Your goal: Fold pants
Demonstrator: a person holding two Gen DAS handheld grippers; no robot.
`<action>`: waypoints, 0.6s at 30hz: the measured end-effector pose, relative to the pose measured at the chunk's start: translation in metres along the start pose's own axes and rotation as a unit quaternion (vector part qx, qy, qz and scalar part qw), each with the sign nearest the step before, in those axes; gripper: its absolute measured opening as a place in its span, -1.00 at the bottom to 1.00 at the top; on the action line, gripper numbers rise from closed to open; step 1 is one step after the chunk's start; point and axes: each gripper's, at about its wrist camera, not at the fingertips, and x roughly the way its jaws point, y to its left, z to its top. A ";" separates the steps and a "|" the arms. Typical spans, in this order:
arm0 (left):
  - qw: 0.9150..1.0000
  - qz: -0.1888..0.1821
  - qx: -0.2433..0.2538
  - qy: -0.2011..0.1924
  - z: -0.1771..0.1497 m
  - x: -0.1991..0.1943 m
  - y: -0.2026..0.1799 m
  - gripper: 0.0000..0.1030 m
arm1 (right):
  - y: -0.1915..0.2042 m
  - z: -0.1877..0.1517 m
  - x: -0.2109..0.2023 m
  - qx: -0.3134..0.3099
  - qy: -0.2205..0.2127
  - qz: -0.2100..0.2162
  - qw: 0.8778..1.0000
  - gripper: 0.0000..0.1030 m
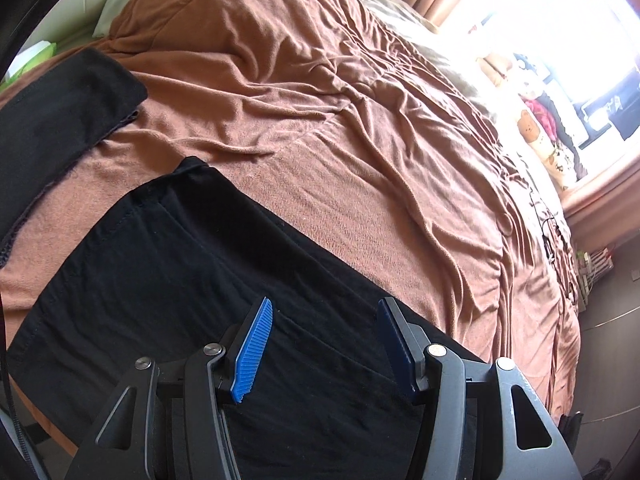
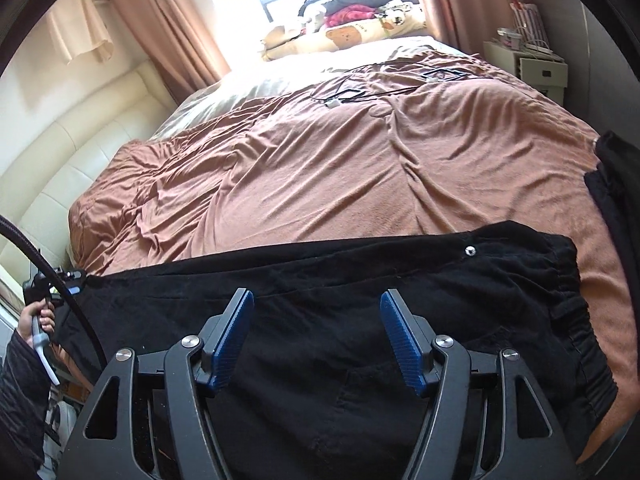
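Black pants [image 1: 168,264] lie flat across the near edge of a bed covered by a brown blanket [image 1: 320,120]. In the left wrist view their leg ends reach toward the left. My left gripper [image 1: 326,304] hovers over the cloth, open, with nothing between its blue pads [image 1: 254,344]. In the right wrist view the elastic waistband [image 2: 576,320] and a metal snap [image 2: 469,251] lie at the right. My right gripper [image 2: 317,294] stands open above the pants [image 2: 320,360], gripping nothing. At that view's far left, a hand [image 2: 36,320] holds the other gripper at the pants' end.
A second black garment [image 1: 60,112] lies on the blanket at upper left in the left wrist view. Cables [image 2: 360,92] and pillows [image 2: 348,32] sit at the bed's far end by the window. A cream headboard [image 2: 80,136] is on the left, a white nightstand [image 2: 532,64] far right.
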 end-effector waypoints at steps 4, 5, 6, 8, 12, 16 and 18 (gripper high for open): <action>0.999 0.030 0.011 0.011 0.009 0.018 -0.009 0.11 | 0.020 0.014 0.030 -0.036 0.020 0.010 0.999 0.25; 0.999 0.036 0.011 0.012 0.011 0.022 -0.009 0.11 | 0.026 0.017 0.038 -0.048 0.026 0.014 0.998 0.25; 0.999 0.045 0.012 0.013 0.014 0.025 -0.008 0.11 | 0.031 0.021 0.045 -0.059 0.031 0.016 0.998 0.25; 0.998 0.056 0.008 0.016 0.020 0.032 -0.004 0.11 | 0.043 0.029 0.060 -0.089 0.046 0.023 0.995 0.25; 0.996 0.082 0.004 0.021 0.029 0.042 0.002 0.11 | 0.063 0.045 0.090 -0.143 0.072 0.037 0.986 0.25; 0.994 0.103 0.002 0.030 0.035 0.053 0.005 0.11 | 0.082 0.057 0.127 -0.189 0.105 0.045 0.975 0.25; 0.993 0.111 0.007 0.033 0.038 0.060 0.004 0.11 | 0.091 0.061 0.145 -0.209 0.118 0.050 0.969 0.25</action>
